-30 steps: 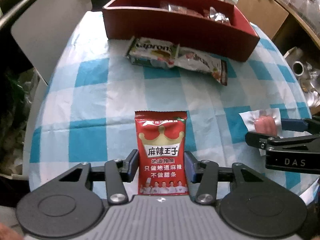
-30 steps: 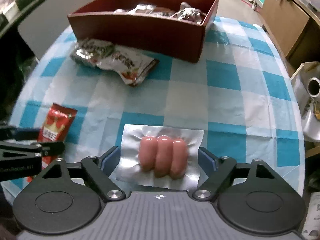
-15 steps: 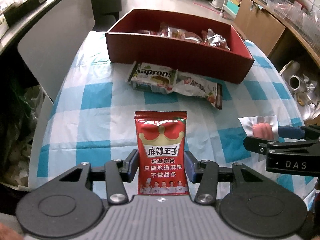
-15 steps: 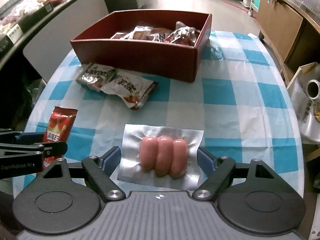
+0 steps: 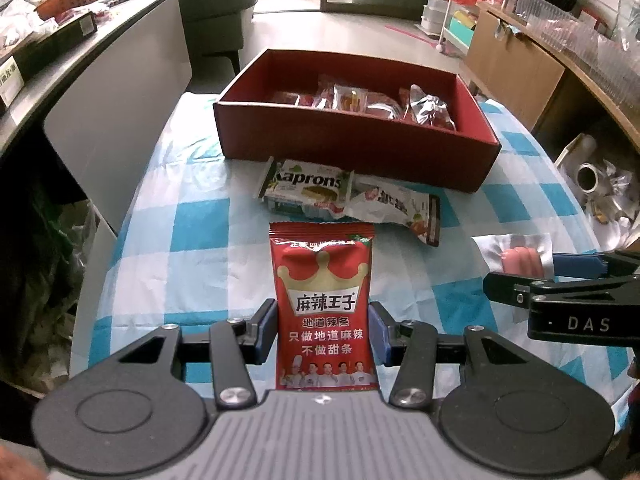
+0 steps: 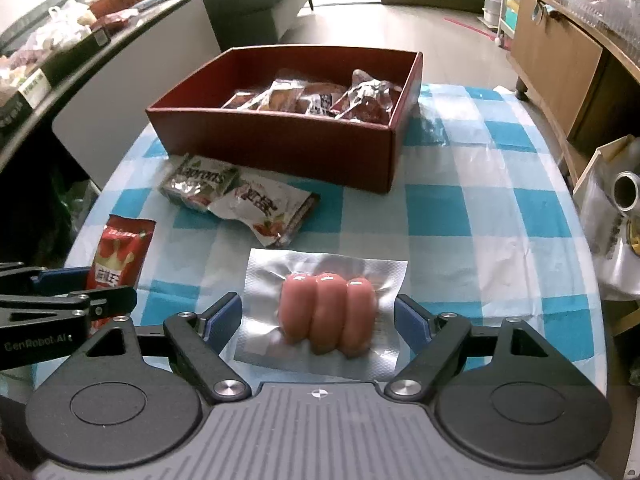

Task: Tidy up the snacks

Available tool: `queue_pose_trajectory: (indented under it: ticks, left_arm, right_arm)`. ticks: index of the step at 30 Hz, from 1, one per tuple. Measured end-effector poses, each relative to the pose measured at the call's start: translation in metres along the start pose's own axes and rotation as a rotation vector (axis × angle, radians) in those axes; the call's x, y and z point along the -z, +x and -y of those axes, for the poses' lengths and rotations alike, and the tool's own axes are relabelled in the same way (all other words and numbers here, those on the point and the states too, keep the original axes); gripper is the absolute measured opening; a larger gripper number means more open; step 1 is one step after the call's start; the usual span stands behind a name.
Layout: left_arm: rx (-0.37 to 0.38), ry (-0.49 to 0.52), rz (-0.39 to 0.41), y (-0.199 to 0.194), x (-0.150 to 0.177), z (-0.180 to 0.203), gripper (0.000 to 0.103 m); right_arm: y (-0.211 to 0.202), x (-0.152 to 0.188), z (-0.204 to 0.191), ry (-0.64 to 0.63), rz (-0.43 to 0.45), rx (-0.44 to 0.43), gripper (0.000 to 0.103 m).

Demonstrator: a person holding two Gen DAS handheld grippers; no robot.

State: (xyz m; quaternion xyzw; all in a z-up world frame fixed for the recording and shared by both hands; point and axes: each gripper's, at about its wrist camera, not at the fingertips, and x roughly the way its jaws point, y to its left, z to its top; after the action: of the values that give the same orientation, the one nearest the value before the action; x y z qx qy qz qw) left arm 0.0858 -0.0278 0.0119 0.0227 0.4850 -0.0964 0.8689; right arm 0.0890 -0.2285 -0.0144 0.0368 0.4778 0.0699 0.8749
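Left claw (image 5: 323, 330), right claw (image 6: 318, 318): black linkages, blue pads, silver screws, ribbed grey housing.

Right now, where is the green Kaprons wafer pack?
In the left wrist view the Kaprons wafer pack lies on the checked tablecloth, just in front of the red box, with a white snack packet overlapping its right end.

A blue-and-white checked table (image 6: 472, 208) carries a red box (image 6: 280, 144), a wafer pack (image 6: 200, 182) and a white pouch (image 6: 268, 210).
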Motion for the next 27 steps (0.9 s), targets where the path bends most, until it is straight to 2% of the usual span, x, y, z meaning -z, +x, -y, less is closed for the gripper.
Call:
queue_pose_trajectory:
  ticks: [14, 27]
  left_arm:
    - [-0.015, 0.005, 0.059, -0.005, -0.018, 0.006, 0.042]
    - [-0.029, -0.004, 0.121, -0.004, -0.051, 0.007, 0.042]
  right_arm:
    - [-0.007, -0.017, -0.001, 0.007, 0.064, -0.016, 0.086]
    - [-0.009, -0.045, -0.003, 0.009, 0.128, -0.017, 0.086]
